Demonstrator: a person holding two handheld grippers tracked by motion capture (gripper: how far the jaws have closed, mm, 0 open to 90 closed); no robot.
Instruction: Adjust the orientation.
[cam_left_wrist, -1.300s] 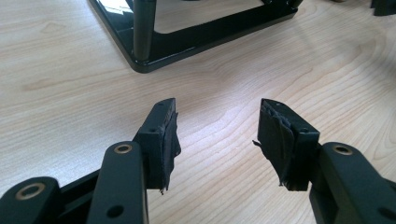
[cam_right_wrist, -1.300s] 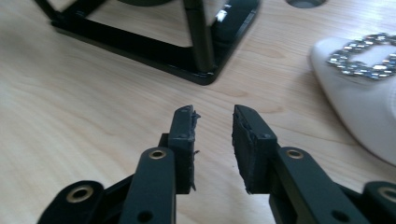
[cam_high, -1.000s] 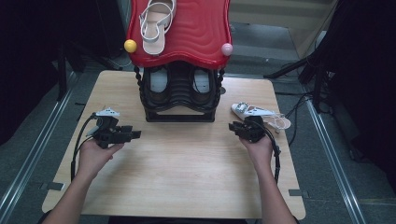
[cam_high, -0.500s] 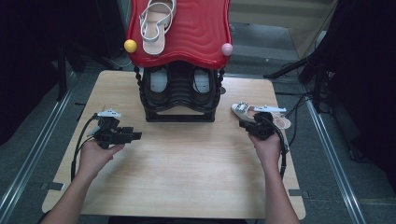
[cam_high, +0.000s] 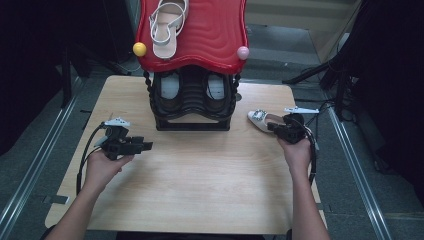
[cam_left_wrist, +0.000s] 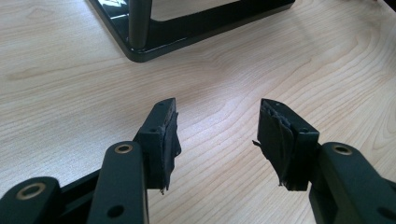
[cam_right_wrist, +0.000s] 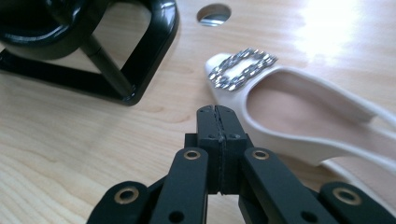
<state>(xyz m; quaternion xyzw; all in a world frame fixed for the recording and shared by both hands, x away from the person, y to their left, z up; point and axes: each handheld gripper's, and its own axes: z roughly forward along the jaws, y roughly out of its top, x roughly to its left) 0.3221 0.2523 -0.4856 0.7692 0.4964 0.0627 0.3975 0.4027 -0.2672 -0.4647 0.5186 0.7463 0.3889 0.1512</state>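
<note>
Rack (cam_high: 192, 107) at table's (cam_high: 200, 195) far middle, shoe (cam_high: 262, 120) just right of it.

Overhead view, two close table-level views

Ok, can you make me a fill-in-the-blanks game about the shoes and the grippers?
1. The right gripper has its jaws ____.
2. The left gripper has its jaws ____.
3. The shoe beside the right gripper has a sparkly ____ on its toe.
4. The top shelf of the rack is coloured ____.

Missing words: shut; open; buckle; red
</note>
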